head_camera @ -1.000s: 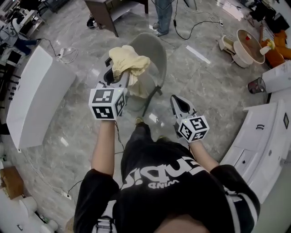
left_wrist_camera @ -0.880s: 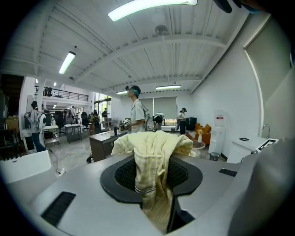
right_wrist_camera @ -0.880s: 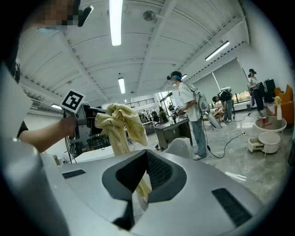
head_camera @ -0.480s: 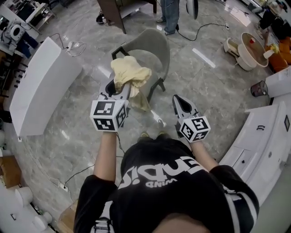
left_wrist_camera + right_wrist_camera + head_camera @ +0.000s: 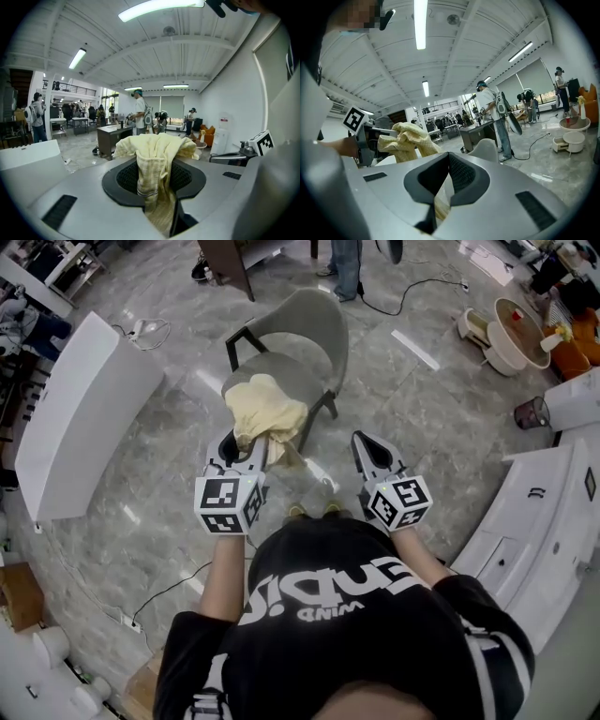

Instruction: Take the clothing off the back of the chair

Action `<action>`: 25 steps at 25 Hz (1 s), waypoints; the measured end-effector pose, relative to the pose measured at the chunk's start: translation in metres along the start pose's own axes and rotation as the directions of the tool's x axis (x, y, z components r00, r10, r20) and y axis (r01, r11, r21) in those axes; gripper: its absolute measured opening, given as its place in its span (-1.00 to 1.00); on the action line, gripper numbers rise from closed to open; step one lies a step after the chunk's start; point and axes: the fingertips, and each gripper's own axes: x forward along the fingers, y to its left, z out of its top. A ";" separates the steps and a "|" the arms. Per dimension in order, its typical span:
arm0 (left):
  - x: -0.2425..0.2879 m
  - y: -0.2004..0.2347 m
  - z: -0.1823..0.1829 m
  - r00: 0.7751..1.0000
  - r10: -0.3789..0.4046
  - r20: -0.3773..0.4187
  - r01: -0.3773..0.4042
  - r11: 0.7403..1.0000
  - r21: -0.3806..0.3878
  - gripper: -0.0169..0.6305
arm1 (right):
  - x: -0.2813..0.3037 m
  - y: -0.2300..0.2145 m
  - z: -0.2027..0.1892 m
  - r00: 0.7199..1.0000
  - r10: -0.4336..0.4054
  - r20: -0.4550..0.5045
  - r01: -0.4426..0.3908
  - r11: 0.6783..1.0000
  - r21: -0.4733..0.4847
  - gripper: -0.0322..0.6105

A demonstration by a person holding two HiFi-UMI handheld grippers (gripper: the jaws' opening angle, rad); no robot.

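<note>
Now the yellow clothing [image 5: 267,409] is off the back of the chair [image 5: 314,324] and held by the left tool [image 5: 248,442].
It is a soft, crumpled bundle of pale yellow woven cloth. The left tool's jaws are closed tight on its middle, and one loose end hangs down below them. In the head view it hangs over the front of the chair's seat. The chair is a smooth grey shell with a curved back and thin dark legs, and it stands on a shiny marbled floor [image 5: 422,427]. The right tool [image 5: 361,439] is just beside, closed to a thin slit with nothing in it. I think the taking-off step is nearly done. Next, the clothing needs carrying clear and putting down somewhere, with the grip kept firm so the floppy cloth does not slip.
</note>
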 end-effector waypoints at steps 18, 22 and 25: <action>-0.013 0.004 -0.070 0.999 0.034 0.012 -0.033 0.996 -0.081 -0.53 | 0.011 0.014 -0.012 0.999 0.019 -0.027 -0.020 0.999 -0.027 -0.86; -0.015 0.003 -0.073 0.999 0.033 0.006 -0.032 0.996 -0.081 -0.53 | 0.012 0.014 -0.014 0.999 0.010 -0.037 -0.011 0.999 -0.043 -0.86; -0.014 0.002 -0.079 1.000 0.026 -0.011 -0.027 0.996 -0.086 -0.53 | 0.013 0.014 -0.016 0.999 0.005 -0.040 -0.007 0.999 -0.051 -0.86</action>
